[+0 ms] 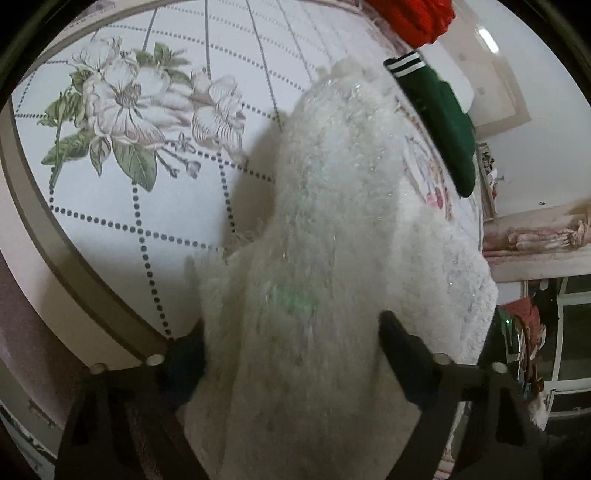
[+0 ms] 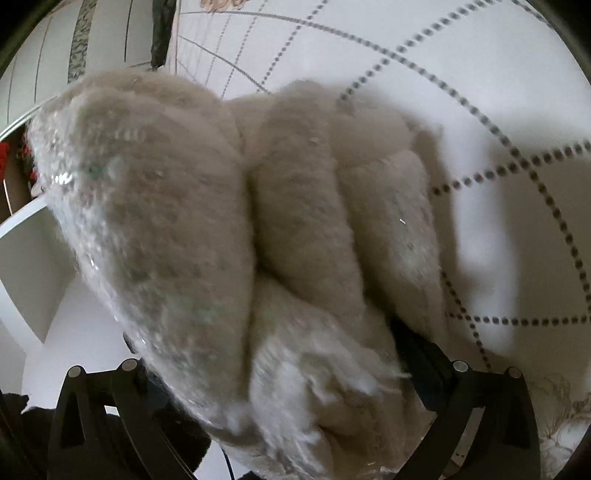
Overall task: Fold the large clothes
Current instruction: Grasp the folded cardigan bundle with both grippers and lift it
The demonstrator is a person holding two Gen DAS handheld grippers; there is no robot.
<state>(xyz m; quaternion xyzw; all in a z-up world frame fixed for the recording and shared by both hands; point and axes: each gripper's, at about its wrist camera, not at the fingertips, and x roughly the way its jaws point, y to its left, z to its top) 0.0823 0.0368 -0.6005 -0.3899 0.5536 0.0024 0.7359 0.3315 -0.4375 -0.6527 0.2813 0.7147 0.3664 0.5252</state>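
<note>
A thick, fluffy white garment (image 1: 332, 203) with glinting threads lies bunched on a quilted floral bedspread (image 1: 129, 229). My left gripper (image 1: 288, 332) is shut on its near end. The right finger (image 1: 402, 354) is sunk into the fluff and the left finger is buried under it. In the right wrist view the same garment (image 2: 166, 203) shows as a rolled, folded bundle with several thick lobes. My right gripper (image 2: 266, 343) stands wide open astride it. Its right finger (image 2: 417, 354) lies along the bundle's side, and the pile hides the left fingertip.
A dark green garment (image 1: 443, 122) with a white-striped cuff and a red garment (image 1: 417, 18) lie at the bed's far edge. The bedspread (image 2: 498, 110) extends to the right of the bundle. White furniture (image 2: 33, 258) is beyond the bed edge on the left.
</note>
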